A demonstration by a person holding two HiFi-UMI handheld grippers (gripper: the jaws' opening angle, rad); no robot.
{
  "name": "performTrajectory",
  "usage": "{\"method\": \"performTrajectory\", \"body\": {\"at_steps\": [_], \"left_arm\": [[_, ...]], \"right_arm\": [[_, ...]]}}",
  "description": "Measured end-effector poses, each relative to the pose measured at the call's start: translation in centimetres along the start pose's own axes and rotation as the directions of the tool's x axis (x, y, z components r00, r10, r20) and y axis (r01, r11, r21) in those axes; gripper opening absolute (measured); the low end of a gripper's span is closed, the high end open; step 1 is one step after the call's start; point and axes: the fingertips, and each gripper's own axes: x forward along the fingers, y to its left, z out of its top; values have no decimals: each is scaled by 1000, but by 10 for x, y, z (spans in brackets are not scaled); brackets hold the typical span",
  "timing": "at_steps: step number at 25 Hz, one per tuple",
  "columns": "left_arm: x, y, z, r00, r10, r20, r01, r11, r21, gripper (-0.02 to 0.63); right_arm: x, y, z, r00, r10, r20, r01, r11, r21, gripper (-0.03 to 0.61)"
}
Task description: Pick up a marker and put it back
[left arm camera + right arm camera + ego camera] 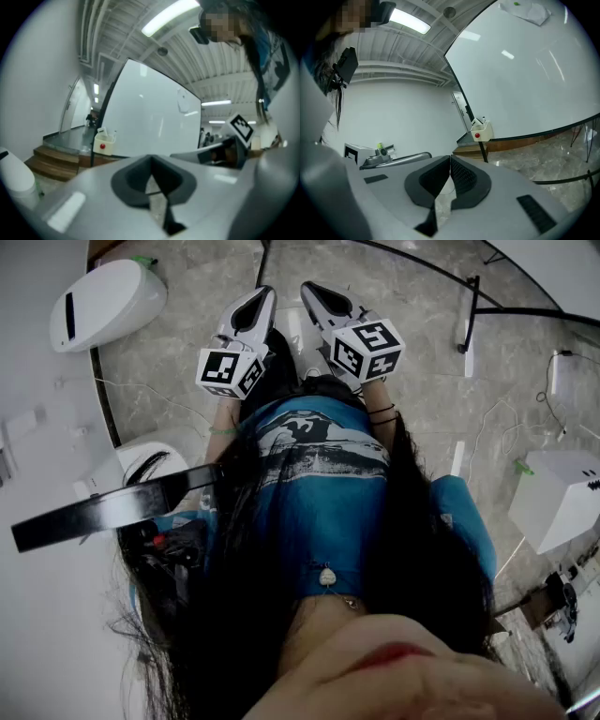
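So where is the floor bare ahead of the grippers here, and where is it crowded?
Bare floor lies between the white rounded unit and the left gripper, crossed only by a thin cable. Right of the right gripper it is crowded: black stand legs, wires and a white box.

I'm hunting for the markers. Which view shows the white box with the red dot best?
The right gripper view: the white box sits sharp at the whiteboard's lower corner, things poking from its top. The left gripper view shows it too, blurrier. The head view misses it.
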Motion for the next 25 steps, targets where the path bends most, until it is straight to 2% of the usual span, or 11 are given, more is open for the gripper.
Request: {"method": "performTrajectory", "body": {"at_steps": [5,10,14,16,20,25], "left_arm": [[37,49,22,1000,-4,11,4,1000,7,2],[66,134,39,1000,-25,1,25,1000,2,2],[88,145,57,1000,-29,12,28,1000,3,2],[96,166,66,999,-35,17,35,999,-1,2],[95,236,66,998,-58,17,58,998,-11,2],[100,277,72,997,-76,19,77,997,-23,2]], "right_arm": [[41,-18,26,1000,-9,5,9,1000,20,12],[126,-29,48,999,-33,-3,33,999,37,12],[137,-42,72,999,-38,8,38,999,33,12],[158,-45,82,999,-48,6,48,998,32,12],[229,-37,81,997,-73,-6,73,997,30,12],[267,-40,89,994,-108,-7,108,994,31,12]]}}
